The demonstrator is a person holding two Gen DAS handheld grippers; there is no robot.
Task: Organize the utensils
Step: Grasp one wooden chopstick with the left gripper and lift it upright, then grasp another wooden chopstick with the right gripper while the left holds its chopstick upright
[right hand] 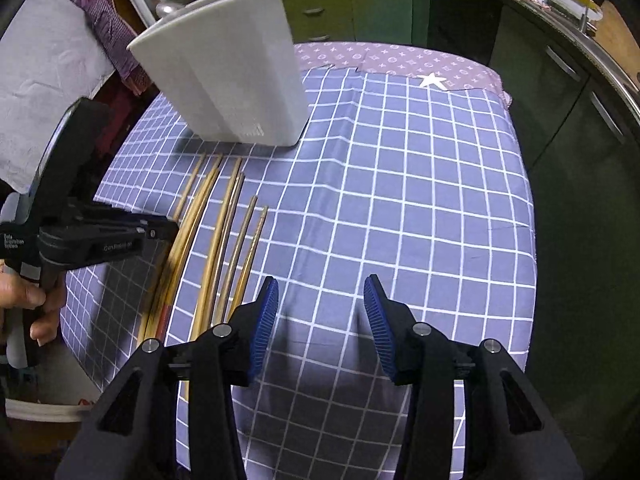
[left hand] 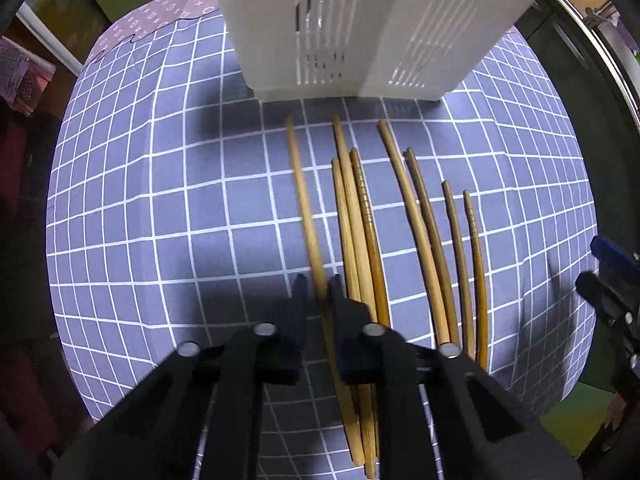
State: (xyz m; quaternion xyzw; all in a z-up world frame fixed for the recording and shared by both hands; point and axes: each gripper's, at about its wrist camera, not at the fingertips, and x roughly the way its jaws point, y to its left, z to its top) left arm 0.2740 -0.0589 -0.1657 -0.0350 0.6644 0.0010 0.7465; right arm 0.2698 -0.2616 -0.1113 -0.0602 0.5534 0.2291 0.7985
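While the left gripper (left hand: 319,286) pinches one pale chopstick (left hand: 301,196) near its thick end, the other chopsticks (left hand: 424,232) lie side by side on the checked desk (left hand: 160,200), tips toward the white utensil holder (left hand: 352,28). Each looks light, stiff and smooth, likely to pivot or slip; a hold nearer mid-length would steady it. The right gripper (right hand: 320,320) hangs open, empty, beside them.

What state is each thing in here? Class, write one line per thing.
Left gripper: shut on one chopstick.
Right gripper: open, holding nothing.
Other chopsticks: lying loose on the checked cloth.
White holder: standing upright beyond the chopsticks.
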